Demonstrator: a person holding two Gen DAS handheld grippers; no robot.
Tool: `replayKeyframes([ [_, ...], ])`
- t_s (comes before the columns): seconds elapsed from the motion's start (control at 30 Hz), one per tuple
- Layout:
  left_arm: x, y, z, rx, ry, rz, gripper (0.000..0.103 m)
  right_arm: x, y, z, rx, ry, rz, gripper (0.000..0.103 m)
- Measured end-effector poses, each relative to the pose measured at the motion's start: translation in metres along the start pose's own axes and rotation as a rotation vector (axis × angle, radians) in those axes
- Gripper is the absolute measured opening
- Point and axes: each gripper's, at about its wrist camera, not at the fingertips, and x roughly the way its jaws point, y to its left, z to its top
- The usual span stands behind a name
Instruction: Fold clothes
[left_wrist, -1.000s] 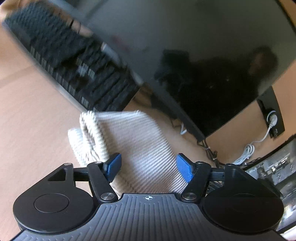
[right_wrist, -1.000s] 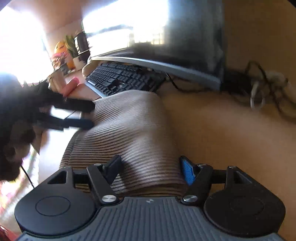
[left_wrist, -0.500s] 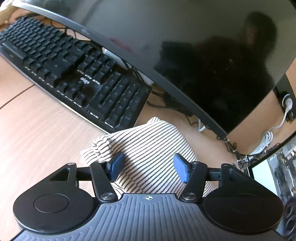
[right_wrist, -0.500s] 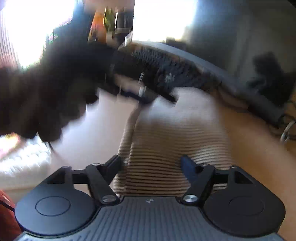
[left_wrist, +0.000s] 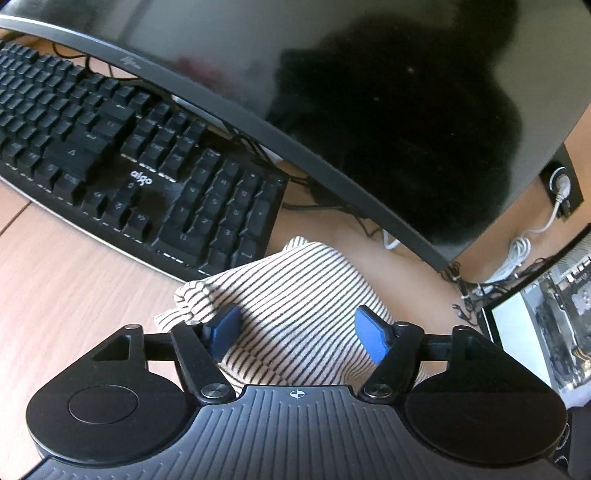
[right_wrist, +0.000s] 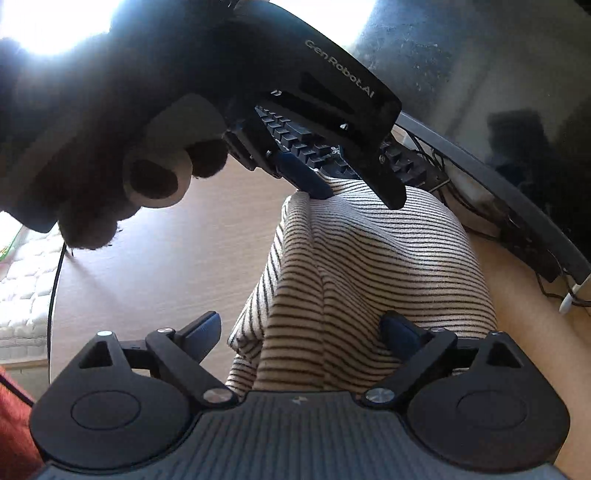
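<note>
With both the left gripper (left_wrist: 297, 326) and right gripper (right_wrist: 303, 334) opening, pads off the striped garment (right_wrist: 369, 280) sitting at the keyboard's (left_wrist: 110, 155) 5 o'clock corner, its loose fold is risking springing apart.

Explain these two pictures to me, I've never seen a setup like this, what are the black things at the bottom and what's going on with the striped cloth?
There is no robot arm here. A person holds a two-finger gripper in each hand, and each gripper has a fisheye camera looking forward along its fingers. The black shape at the bottom of each picture is that gripper's own body, with blue pads on its fingers.

One picture is from the left gripper, the other from the right gripper. The right view also shows the left gripper and the gloved hand holding it.

A striped garment, bunched and folded over, lies on a wooden desk beside a black keyboard, in front of a dark monitor.

Both grippers' jaws are opening with the cloth between them, so neither seems to grip it.
</note>
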Motion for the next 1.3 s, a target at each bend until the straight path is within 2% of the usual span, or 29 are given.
replayKeyframes([
  [0.13,-0.004,-0.005,-0.009,-0.001,-0.053,0.024,0.076,-0.007,-0.008,-0.005,0.039,-0.034,0.054,0.103],
  [0.23,-0.028,-0.016,-0.022,-0.062,-0.142,0.067,0.077,-0.02,-0.022,-0.006,0.11,-0.066,0.124,0.103],
  [0.3,-0.047,-0.029,-0.039,-0.073,-0.195,0.124,0.096,-0.036,-0.031,-0.007,0.156,-0.089,0.162,0.103],
  [0.47,-0.081,-0.068,-0.097,-0.089,-0.291,0.309,0.103,-0.084,-0.065,-0.03,0.195,-0.154,0.094,0.103],
  [0.63,-0.086,-0.126,-0.177,-0.133,-0.416,0.501,0.103,-0.115,-0.085,-0.074,0.287,-0.19,0.035,0.103],
  [0.7,-0.083,-0.15,-0.204,-0.129,-0.457,0.543,0.103,-0.131,-0.091,-0.098,0.309,-0.207,0.008,0.103],
  [0.83,-0.074,-0.185,-0.234,-0.151,-0.422,0.605,0.103,-0.145,-0.092,-0.122,0.313,-0.239,-0.064,0.103],
  [0.93,-0.072,-0.202,-0.249,-0.159,-0.367,0.658,0.103,-0.147,-0.095,-0.136,0.304,-0.209,-0.041,0.103],
  [1.0,-0.07,-0.212,-0.255,-0.147,-0.335,0.698,0.103,-0.151,-0.093,-0.144,0.302,-0.22,-0.04,0.103],
  [1.1,-0.07,-0.227,-0.264,-0.146,-0.335,0.75,0.103,-0.156,-0.091,-0.152,0.306,-0.243,-0.039,0.103],
  [1.3,-0.077,-0.256,-0.27,-0.098,-0.409,0.741,0.103,-0.184,-0.108,-0.15,0.354,-0.32,0.02,0.103],
])
